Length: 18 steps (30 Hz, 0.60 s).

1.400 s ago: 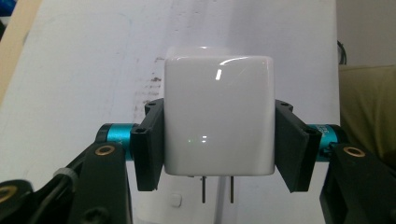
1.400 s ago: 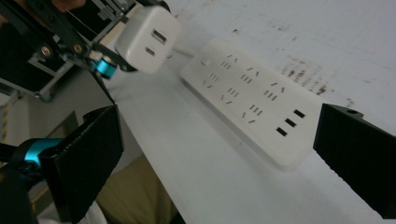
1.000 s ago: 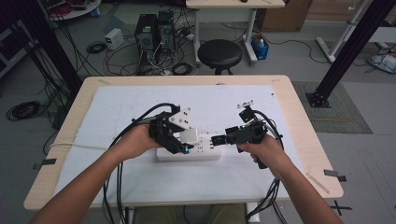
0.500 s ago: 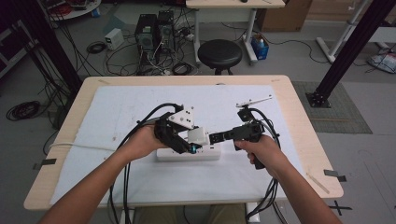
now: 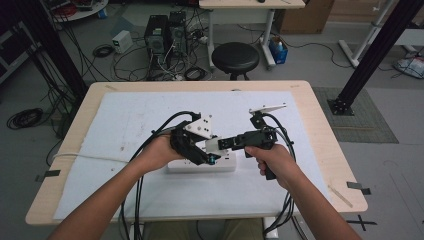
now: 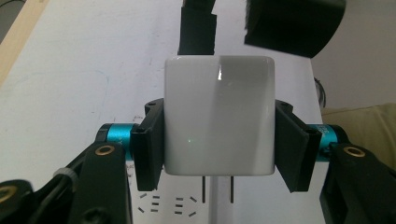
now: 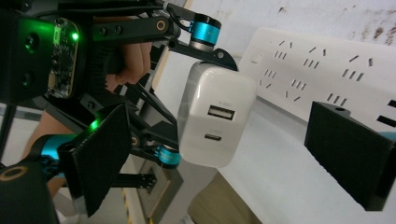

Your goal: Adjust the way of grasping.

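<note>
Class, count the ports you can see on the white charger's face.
2: both on the white charger, a wide rectangular port above a small oval port. Other faces may hide more.

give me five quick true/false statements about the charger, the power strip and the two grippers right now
1. The left gripper holds the white charger between its jaws. True.
2. The charger's prongs are fully seated in the power strip. False: in the left gripper view the prongs show bare above the strip's slots.
3. The right gripper is clamped on the charger. False: its jaws stand open, one on each side, apart from it.
4. The charger has two ports on one face. True.
5. The power strip hangs over the table edge. False: it lies on the white mat.
</note>
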{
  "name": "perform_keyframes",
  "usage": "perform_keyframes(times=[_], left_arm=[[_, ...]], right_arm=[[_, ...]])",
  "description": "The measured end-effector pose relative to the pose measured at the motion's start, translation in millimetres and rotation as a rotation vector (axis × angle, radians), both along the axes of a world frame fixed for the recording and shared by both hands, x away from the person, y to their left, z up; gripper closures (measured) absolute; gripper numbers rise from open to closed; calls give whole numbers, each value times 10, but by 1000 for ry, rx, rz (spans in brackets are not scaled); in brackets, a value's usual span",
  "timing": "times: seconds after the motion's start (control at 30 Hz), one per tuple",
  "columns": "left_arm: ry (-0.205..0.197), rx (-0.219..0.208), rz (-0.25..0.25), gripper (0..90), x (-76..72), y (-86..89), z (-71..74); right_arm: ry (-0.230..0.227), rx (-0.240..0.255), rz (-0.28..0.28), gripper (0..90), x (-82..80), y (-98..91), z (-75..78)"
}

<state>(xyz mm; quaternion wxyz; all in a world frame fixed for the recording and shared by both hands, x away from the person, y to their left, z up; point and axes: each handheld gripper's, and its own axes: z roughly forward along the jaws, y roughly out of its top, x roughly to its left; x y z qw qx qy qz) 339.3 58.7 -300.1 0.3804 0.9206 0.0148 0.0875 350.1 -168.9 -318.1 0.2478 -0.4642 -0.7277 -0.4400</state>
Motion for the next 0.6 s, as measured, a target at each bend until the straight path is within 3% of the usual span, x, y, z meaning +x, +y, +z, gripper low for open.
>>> perform_keyframes(times=[0.07,0.13,0.27,0.37,0.43,0.6], left_arm=[[-3,-2,3,425,-2,-4,-1],[-7,-5,4,425,-6,-9,0],[-21,1,2,425,-20,-13,0],[-24,2,1,425,-24,-14,0],[-32,5,0,424,-31,-19,2],[-39,9,-7,425,-42,-37,-3]], right_arm=[[-6,13,0,160,5,1,-8],[21,26,-5,171,17,12,-22],[58,59,-12,280,29,24,-64],[61,70,-19,343,37,20,-92],[98,94,-21,405,58,21,-140],[111,99,-10,454,61,51,-187]])
